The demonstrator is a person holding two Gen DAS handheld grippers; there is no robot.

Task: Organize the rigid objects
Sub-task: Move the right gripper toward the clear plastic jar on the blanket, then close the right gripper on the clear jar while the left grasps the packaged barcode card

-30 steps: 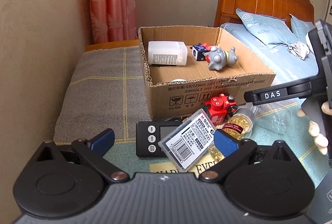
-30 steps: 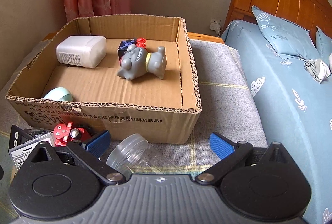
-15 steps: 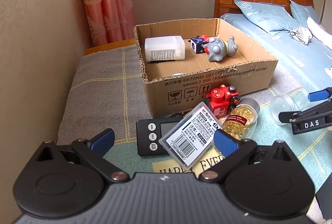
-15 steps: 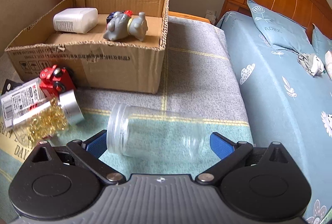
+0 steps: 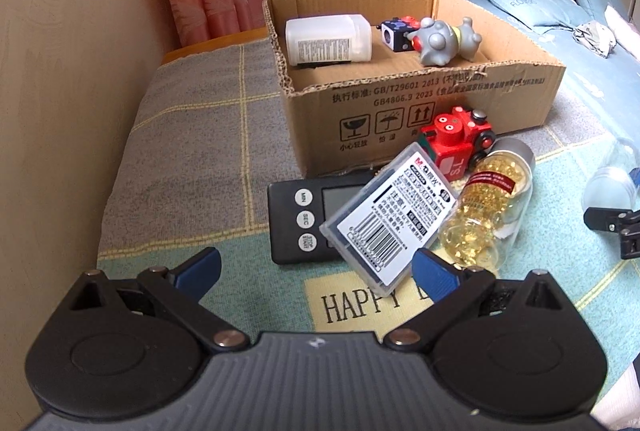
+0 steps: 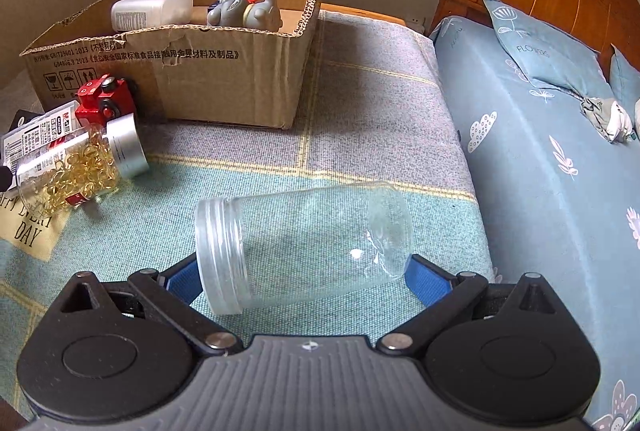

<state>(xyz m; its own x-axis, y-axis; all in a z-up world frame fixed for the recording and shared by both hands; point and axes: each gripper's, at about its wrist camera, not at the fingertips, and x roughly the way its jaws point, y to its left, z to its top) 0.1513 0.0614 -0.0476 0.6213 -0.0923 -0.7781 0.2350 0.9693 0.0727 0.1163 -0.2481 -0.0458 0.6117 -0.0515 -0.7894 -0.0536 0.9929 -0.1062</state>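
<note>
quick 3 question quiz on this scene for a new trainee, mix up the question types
1. True or false: the clear empty jar stands upright inside the cardboard box.
2. Which item lies on top of the black timer? A) plastic case with a barcode label B) red toy train C) grey toy figure
3. Fill in: the right gripper is open, its fingers on either side of the ____.

Key: 1 false, it lies on its side on the mat, outside the box. 2 A. 3 clear empty jar.
</note>
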